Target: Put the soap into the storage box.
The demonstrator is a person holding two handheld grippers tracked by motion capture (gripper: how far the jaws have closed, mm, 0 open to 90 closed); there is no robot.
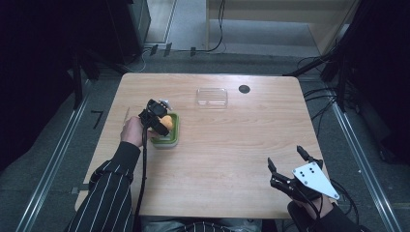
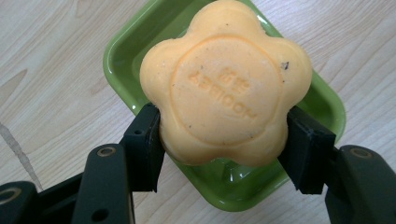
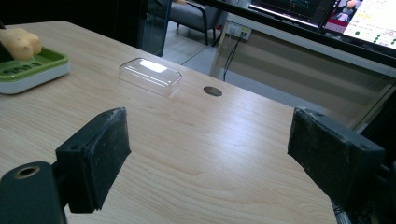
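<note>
High view: we see the left gripper (image 1: 159, 121) over the green soap dish (image 1: 173, 137) at the left-centre of the wooden table (image 1: 232, 159), clamped on an orange soap (image 1: 165, 120); the dish's long axis runs roughly away from the person. The clear lid (image 1: 212, 96) lies well apart, up and to the right near a dark round hole (image 1: 244, 89). The right gripper (image 1: 289, 164) sits at the near right edge with jaws spread and nothing between them; it is far from the dish, so the left hand is clearly the nearer one. Left gripper view: we see the flower-shaped soap (image 2: 226, 88) pinched at two opposite sides by the black jaws, with the dish (image 2: 126, 51) directly below it; whether the soap touches the dish floor we cannot tell. The dish runs diagonally across this view. We judge the coming move depends on that vertical soap-over-dish relation. Right gripper view: we see both pads wide apart over bare table; the lid (image 3: 150, 74) lies ahead and left, the dish (image 3: 32, 70) with the soap (image 3: 18, 42) farther left, and the hole (image 3: 212, 91) just right of the lid.
</note>
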